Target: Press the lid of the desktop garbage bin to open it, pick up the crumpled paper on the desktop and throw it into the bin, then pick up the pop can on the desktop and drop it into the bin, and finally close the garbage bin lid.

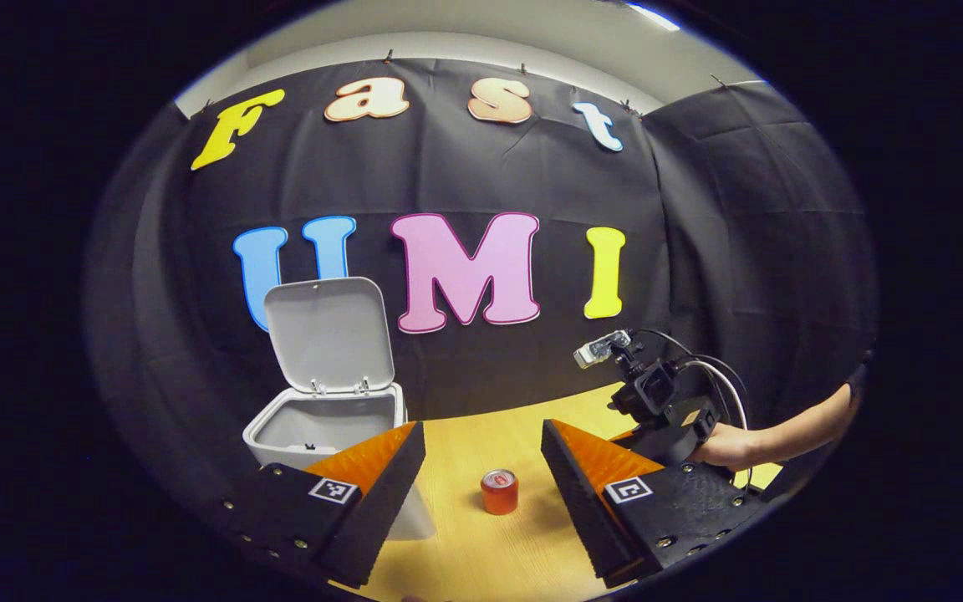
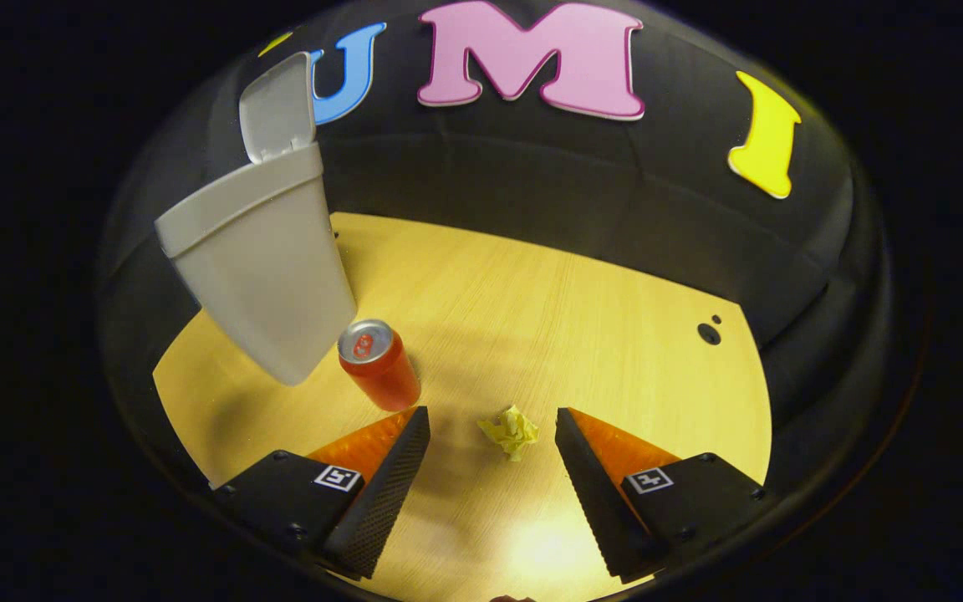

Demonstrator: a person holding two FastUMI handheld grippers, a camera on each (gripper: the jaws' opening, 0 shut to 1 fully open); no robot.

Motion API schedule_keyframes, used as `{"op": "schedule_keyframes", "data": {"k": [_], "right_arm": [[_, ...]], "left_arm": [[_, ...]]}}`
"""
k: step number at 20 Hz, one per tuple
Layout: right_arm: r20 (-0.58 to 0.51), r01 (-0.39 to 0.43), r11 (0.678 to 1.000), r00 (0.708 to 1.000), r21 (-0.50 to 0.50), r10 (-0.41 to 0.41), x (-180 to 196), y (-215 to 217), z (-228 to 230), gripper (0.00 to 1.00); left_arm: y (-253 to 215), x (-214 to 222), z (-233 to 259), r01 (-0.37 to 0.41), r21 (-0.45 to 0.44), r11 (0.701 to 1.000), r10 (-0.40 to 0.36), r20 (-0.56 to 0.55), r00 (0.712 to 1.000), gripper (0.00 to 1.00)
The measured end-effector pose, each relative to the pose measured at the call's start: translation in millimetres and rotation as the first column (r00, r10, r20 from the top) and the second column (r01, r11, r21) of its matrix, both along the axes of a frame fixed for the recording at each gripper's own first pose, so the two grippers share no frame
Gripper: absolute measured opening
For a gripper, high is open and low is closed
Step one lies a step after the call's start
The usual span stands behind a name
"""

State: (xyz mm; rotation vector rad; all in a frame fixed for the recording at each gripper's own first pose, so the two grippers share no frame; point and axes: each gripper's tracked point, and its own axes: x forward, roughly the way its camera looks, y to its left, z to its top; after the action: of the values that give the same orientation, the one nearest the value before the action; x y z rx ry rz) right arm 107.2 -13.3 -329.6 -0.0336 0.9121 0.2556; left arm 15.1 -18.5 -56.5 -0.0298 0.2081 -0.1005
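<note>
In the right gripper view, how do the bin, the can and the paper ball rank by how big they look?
1. Grey plastic garbage bin, lid up: by far the largest.
2. Red pop can, upright beside it.
3. Crumpled yellow paper: smallest, though it lies nearer the camera.

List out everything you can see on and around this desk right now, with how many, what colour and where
garbage bin: one, light grey, far left part of the desk, by the black cloth wall
bin lid: one, light grey, hinged up and open
pop can: one, red with a silver top, upright just in front of the bin
crumpled paper: one, yellow, on the desk right of the can
desk: one, light wood
left gripper: one, fingers apart, aimed toward the can
right gripper: one, fingers apart, either side of the paper, not touching it
hand: one, holding the right gripper
</note>
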Motion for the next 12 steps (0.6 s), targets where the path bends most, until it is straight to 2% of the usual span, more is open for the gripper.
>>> {"op": "schedule_keyframes", "data": {"k": [3, 7, 10, 11, 12], "right_arm": [[-0.095, -0.015, 1.0, 0.995, -0.005, 0.014, 6.4, -1.1, -33.9, 0.98], [-0.193, -0.025, 1.0, 0.981, -0.012, 0.022, 12.0, -5.3, -72.9, 0.99], [-0.207, -0.031, 0.999, 0.978, -0.023, 0.026, 16.7, -10.4, -86.8, 0.99], [-0.212, -0.04, 0.999, 0.977, -0.021, 0.035, 16.6, -10.1, -91.1, 0.88], [-0.228, -0.052, 0.998, 0.973, -0.02, 0.046, 14.9, -10.4, -94.8, 0.98]], "left_arm": [[10.8, -7.4, -12.2, -0.093, -0.031, 0.995, 0.091, -0.049, 0.995, 0.93], [21.4, -14.3, -25.8, -0.204, -0.032, 0.978, 0.2, -0.106, 0.974, 0.93], [16.9, -18.1, -33.1, -0.246, -0.012, 0.969, 0.242, -0.138, 0.96, 0.93], [14.2, -18.4, -33.7, -0.254, -0.005, 0.967, 0.25, -0.143, 0.958, 0.93], [11.7, -18.8, -35.9, -0.256, 0.001, 0.967, 0.253, -0.151, 0.955, 0.93]]}}
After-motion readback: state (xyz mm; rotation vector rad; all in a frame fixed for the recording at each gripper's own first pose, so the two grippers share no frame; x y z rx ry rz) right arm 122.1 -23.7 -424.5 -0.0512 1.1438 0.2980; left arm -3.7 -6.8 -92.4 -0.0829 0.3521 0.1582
